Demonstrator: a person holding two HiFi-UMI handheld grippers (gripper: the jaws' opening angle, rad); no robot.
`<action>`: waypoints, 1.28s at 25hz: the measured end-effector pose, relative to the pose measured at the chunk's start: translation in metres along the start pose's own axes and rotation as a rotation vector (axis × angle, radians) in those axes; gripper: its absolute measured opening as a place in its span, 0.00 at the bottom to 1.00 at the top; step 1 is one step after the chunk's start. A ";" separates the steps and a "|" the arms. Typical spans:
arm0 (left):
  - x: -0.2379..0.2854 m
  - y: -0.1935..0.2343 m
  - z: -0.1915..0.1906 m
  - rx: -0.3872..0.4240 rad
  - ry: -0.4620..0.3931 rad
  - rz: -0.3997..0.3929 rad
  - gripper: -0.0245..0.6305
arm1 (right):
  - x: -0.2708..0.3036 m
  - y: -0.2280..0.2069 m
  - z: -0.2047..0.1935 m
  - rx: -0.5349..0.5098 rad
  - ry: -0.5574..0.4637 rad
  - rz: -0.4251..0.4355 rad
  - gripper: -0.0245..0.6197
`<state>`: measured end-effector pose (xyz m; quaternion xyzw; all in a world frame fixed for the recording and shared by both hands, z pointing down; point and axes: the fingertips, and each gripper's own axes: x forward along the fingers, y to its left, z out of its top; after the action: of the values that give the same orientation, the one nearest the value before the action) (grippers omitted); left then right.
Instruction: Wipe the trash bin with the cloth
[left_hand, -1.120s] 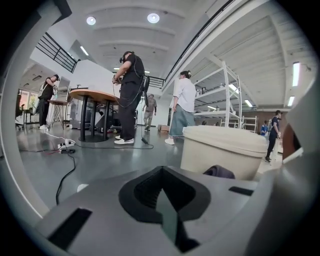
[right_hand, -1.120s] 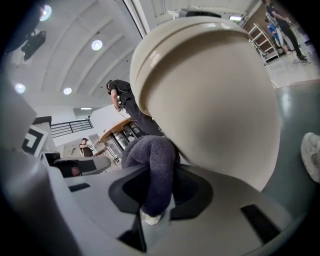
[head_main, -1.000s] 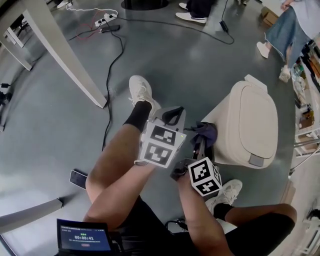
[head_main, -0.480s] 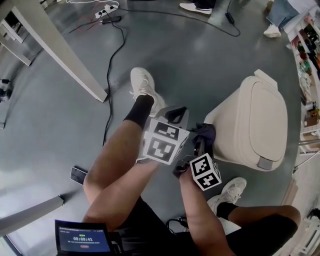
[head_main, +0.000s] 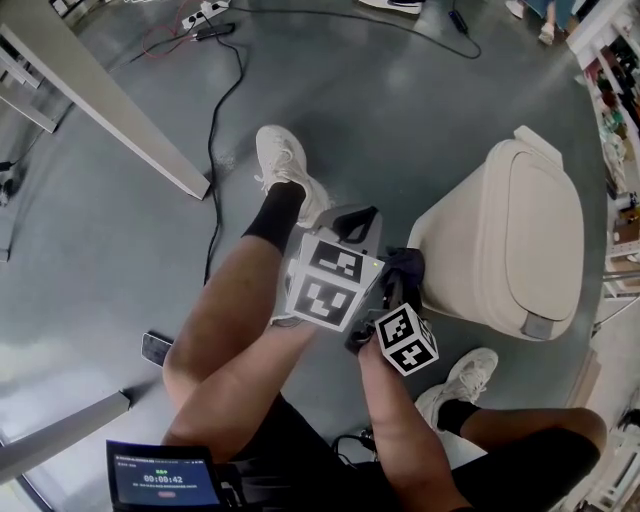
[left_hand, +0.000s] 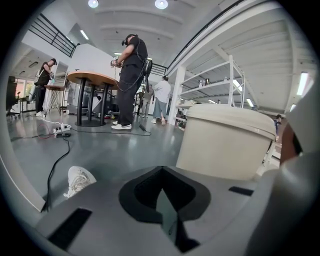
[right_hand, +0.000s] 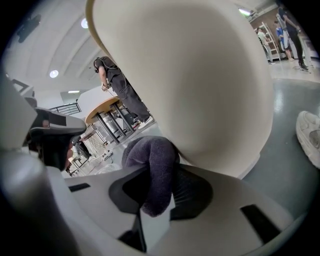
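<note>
A beige lidded trash bin (head_main: 510, 240) stands on the grey floor at the right of the head view; it also fills the right gripper view as a curved beige wall (right_hand: 200, 75) and shows beyond the left gripper (left_hand: 225, 140). My right gripper (head_main: 400, 285) is shut on a dark purple cloth (right_hand: 152, 170), and the cloth (head_main: 405, 268) presses against the bin's left side wall. My left gripper (head_main: 350, 230) hovers just left of it with its jaws together and nothing between them (left_hand: 165, 210).
The person's bare legs and white shoes (head_main: 285, 170) lie under the grippers. A black cable (head_main: 215, 130) runs across the floor, a pale table leg (head_main: 110, 110) slants at upper left, a phone (head_main: 157, 348) lies on the floor. People stand by a round table (left_hand: 92, 80).
The view has shifted so the bin sits nearer and more to the right. Both grippers with the cloth stay pressed near the bin's left side, nudged slightly upward.
</note>
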<state>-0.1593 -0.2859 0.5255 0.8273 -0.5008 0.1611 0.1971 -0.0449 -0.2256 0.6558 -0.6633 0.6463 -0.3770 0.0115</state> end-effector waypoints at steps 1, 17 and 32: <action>0.001 -0.001 0.000 0.002 0.000 -0.002 0.03 | 0.000 0.000 0.000 -0.001 -0.001 0.002 0.18; -0.017 0.024 0.054 0.066 -0.108 0.082 0.03 | -0.024 0.094 0.105 -0.005 -0.259 0.173 0.18; -0.022 0.026 0.073 0.075 -0.126 0.050 0.03 | -0.006 0.112 0.166 0.110 -0.417 0.107 0.18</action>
<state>-0.1873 -0.3158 0.4566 0.8297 -0.5265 0.1323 0.1299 -0.0535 -0.3165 0.4780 -0.6902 0.6426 -0.2653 0.2008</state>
